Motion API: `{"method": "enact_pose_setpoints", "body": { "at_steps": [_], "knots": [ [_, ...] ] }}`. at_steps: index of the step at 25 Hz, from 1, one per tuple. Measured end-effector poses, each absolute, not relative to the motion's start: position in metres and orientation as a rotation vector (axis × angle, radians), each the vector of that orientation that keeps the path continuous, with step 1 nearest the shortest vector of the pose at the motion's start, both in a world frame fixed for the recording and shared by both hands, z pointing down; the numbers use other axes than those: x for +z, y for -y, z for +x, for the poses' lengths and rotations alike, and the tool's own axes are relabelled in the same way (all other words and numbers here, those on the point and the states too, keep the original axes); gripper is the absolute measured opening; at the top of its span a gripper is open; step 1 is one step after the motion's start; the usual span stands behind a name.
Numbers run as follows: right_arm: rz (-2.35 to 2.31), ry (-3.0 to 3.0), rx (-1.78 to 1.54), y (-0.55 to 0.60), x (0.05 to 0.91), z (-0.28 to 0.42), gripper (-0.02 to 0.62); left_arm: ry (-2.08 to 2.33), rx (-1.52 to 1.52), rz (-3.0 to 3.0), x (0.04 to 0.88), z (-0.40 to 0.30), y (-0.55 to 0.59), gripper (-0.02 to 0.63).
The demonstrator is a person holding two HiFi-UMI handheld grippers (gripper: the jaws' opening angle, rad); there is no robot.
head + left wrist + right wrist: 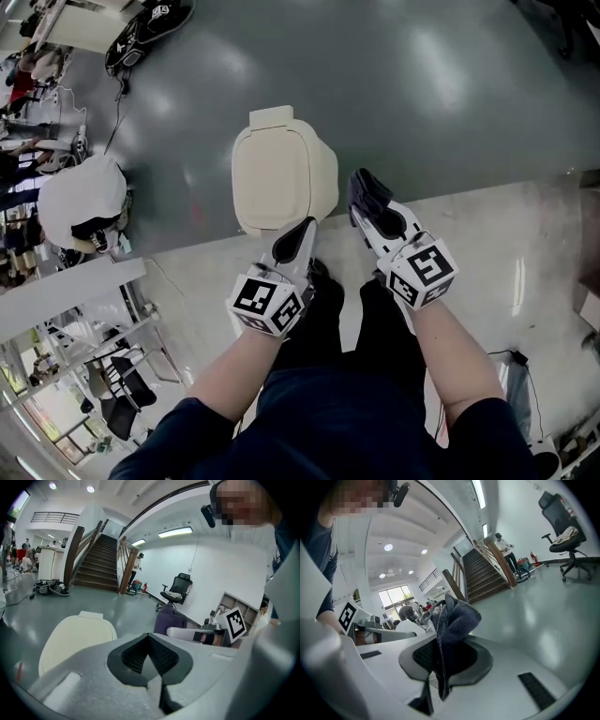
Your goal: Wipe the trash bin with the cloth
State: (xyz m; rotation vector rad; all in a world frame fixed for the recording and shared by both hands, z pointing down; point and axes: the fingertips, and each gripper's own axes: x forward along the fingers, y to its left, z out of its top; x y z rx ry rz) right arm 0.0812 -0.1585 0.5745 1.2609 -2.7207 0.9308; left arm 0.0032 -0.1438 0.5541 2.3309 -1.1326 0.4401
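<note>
The right gripper (440,656) pinches a dark cloth (457,616), which bunches up past its tips. The left gripper (149,641) has its jaws pressed together on nothing. The cream bin (281,173), lid down, stands on the floor (450,94) just ahead of the left gripper, left of the right one.

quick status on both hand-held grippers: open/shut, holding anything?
Left hand-held gripper: shut, nothing between its jaws.
Right hand-held gripper: shut on the dark cloth.
</note>
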Motion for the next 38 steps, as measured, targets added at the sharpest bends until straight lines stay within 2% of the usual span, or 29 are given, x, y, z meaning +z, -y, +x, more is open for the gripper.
{"method": "enact_pose_setpoints", "body": {
  "at_steps": [5, 11, 25, 38],
  "knots": [
    [1.253, 2.707, 0.949, 0.208, 0.652, 0.064, 0.061, 1.167, 0.517, 2.284, 0.615, -0.012, 0.169, 0.003],
    [1.215, 2.695, 0.941, 0.245, 0.718, 0.044, 0.061, 1.151, 0.565, 2.252, 0.644, -0.020, 0.169, 0.003],
    [1.025, 2.719, 0.892, 0.296, 0.793, 0.002, 0.061, 1.139, 0.575, 2.199, 0.666, -0.027, 0.171, 0.003],
    [1.007, 2.521, 1.077, 0.296, 0.948, -0.004, 0.061, 1.113, 0.603, 2.252, 0.662, -0.015, 0.164, 0.003]
  ]
}}
